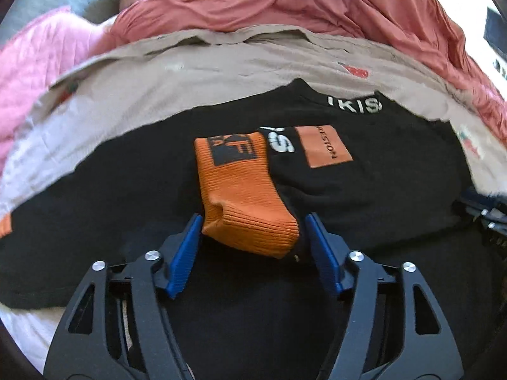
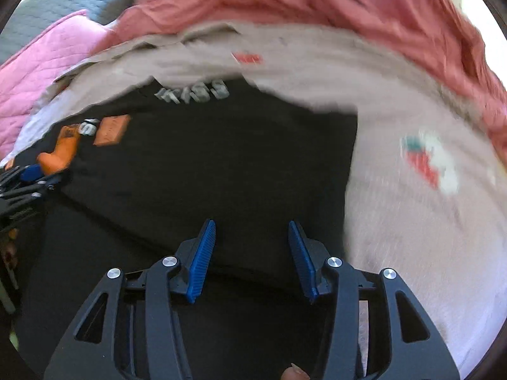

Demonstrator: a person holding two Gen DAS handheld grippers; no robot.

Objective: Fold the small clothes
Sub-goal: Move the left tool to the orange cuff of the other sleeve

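Note:
A black garment (image 1: 364, 196) with white letters at the collar (image 1: 355, 104) and an orange patch (image 1: 324, 147) lies flat on a beige cloth. Its orange ribbed cuff (image 1: 244, 190) is folded onto the black body. My left gripper (image 1: 253, 218) is open, and the end of the cuff lies loose between its blue pads. In the right wrist view the same garment (image 2: 221, 158) fills the middle. My right gripper (image 2: 252, 223) stands open over its near right part with nothing between the fingers. My left gripper (image 2: 28, 174) shows at the left edge beside the orange cuff (image 2: 60, 155).
The beige cloth (image 2: 396, 221) with small strawberry prints spreads under and to the right of the garment. Behind it lies a crumpled salmon-red cloth (image 1: 301, 3). A pink quilted blanket (image 1: 35, 63) and grey quilting (image 2: 73, 3) lie at the far left.

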